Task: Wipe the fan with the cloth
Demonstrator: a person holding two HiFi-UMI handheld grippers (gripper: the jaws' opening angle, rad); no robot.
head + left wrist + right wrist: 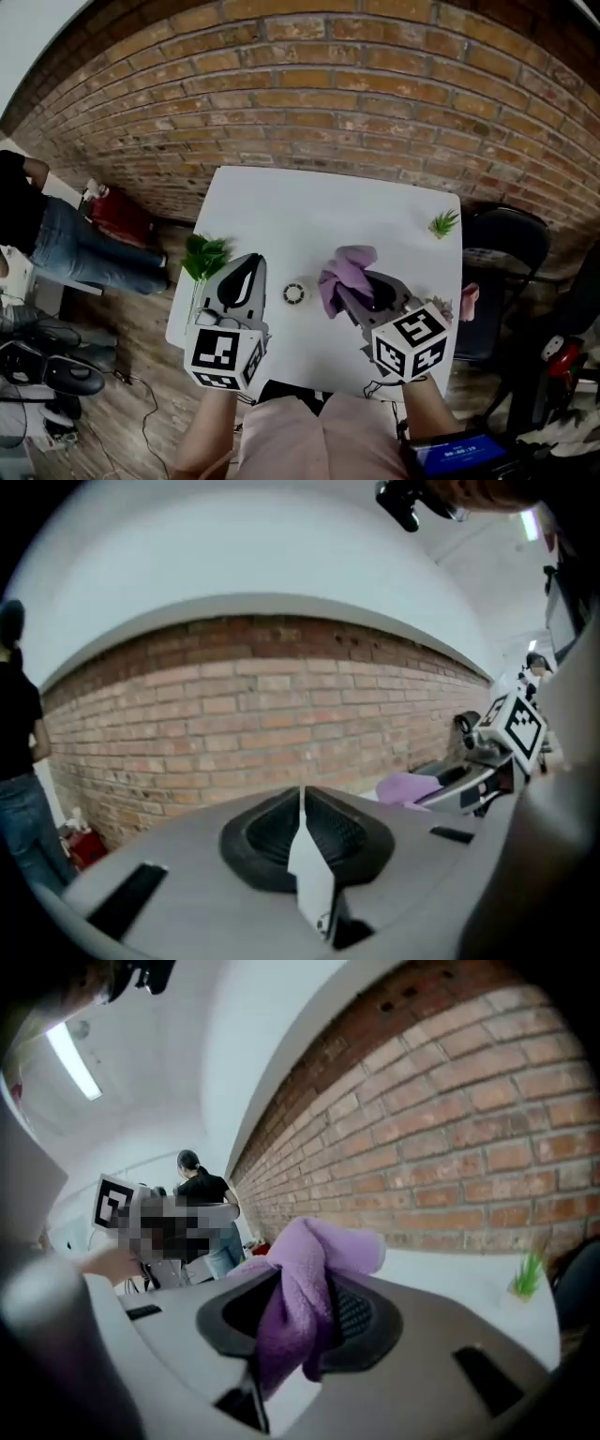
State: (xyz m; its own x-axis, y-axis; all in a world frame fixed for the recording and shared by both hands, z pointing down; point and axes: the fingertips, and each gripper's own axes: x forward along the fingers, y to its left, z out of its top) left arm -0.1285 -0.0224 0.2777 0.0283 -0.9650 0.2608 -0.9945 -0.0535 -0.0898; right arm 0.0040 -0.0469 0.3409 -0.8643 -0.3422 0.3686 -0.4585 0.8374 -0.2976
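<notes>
My right gripper [343, 289] is shut on a purple cloth [345, 272], which bunches up over the jaws and hangs between them in the right gripper view [298, 1288]. My left gripper [246, 270] is shut with nothing in it; its pads meet in a thin line in the left gripper view [302, 803]. Both are held up above the white table [309, 211], pointing toward the brick wall. A small round object [294, 293] lies on the table between them; it is too small to tell whether it is the fan. The cloth [409, 787] also shows at the right of the left gripper view.
A leafy green plant [205, 255] stands at the table's left edge and a small green one [442, 223] at its far right corner. A pink item [469, 301] is at the right edge. A dark chair [506, 246] stands to the right, and a person [42, 234] and a red bag [119, 216] are to the left.
</notes>
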